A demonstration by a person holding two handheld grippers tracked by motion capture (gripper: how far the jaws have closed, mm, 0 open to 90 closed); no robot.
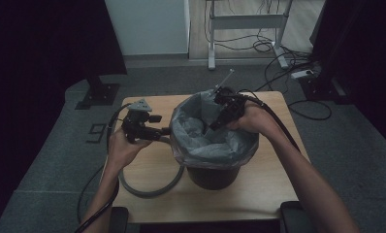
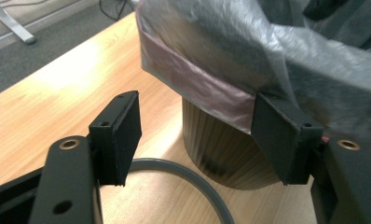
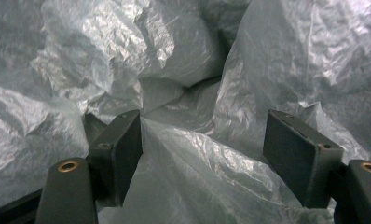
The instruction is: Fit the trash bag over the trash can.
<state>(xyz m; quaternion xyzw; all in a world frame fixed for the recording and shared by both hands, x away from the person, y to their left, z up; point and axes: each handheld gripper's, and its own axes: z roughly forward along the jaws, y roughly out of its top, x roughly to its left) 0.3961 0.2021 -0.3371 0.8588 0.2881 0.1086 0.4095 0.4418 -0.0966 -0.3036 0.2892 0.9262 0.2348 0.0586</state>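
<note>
A dark round bin (image 1: 213, 175) stands on the wooden table (image 1: 264, 189), lined with a crinkled grey plastic bag (image 1: 201, 143) folded over its rim. A grey ring (image 1: 147, 192) lies flat on the table against the bin's base. My left gripper (image 1: 165, 131) is just left of the bin, level with the rim. In the left gripper view it is open (image 2: 195, 109), facing the bag's folded edge (image 2: 207, 88), the bin wall (image 2: 221, 144) and the ring (image 2: 193, 179). My right gripper (image 1: 215, 125) reaches into the bin's mouth. It is open (image 3: 204, 126), with a loose fold of bag (image 3: 183, 154) between its jaws, unpinched.
The table is small; its edges lie close around the bin. On the floor behind are a metal desk frame (image 1: 244, 22), loose cables (image 1: 278, 63) and a power strip (image 1: 305, 74). A dark stand base (image 1: 99, 92) sits at the back left. Black curtains hang on both sides.
</note>
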